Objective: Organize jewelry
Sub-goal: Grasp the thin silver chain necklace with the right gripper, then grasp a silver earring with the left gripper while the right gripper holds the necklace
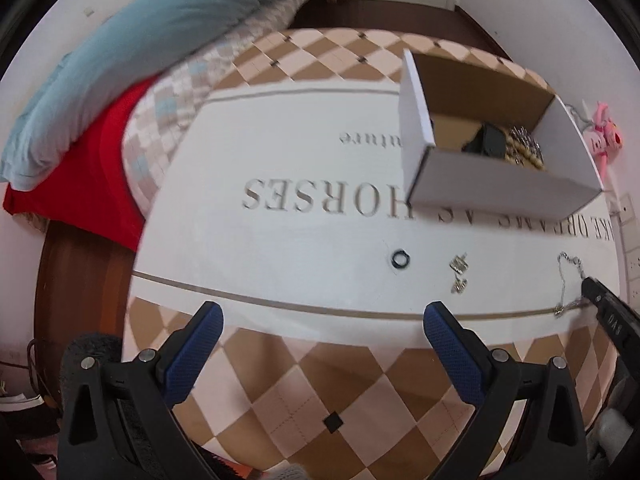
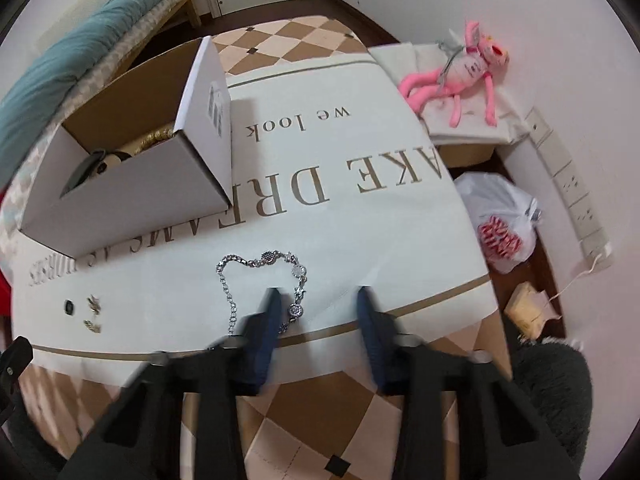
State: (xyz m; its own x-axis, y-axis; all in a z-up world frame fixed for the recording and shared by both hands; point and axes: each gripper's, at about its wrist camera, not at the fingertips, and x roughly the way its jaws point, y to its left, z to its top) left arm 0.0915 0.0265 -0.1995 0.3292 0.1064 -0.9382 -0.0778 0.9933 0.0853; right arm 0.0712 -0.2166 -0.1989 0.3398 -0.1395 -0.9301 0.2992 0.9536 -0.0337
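Note:
A white cardboard box point(image 1: 504, 184) point(image 2: 132, 200) stands open on the cloth-covered table point(image 1: 288, 240); it holds a dark item and gold jewelry point(image 1: 524, 148). A silver bracelet point(image 2: 264, 280) lies in front of my right gripper point(image 2: 318, 296), which is open, its left finger over the chain's near end. A black ring point(image 1: 400, 258) point(image 2: 69, 306) and small earrings point(image 1: 459, 274) point(image 2: 93, 312) lie on the cloth ahead of my open, empty left gripper point(image 1: 323, 312). The bracelet also shows at the right of the left wrist view point(image 1: 568, 284).
A teal blanket point(image 1: 132, 56) and red cloth point(image 1: 92, 172) lie on a bed at left. A pink plush toy point(image 2: 468, 72), a plastic bag point(image 2: 500, 224) and a power strip point(image 2: 572, 192) are at right, by the wall.

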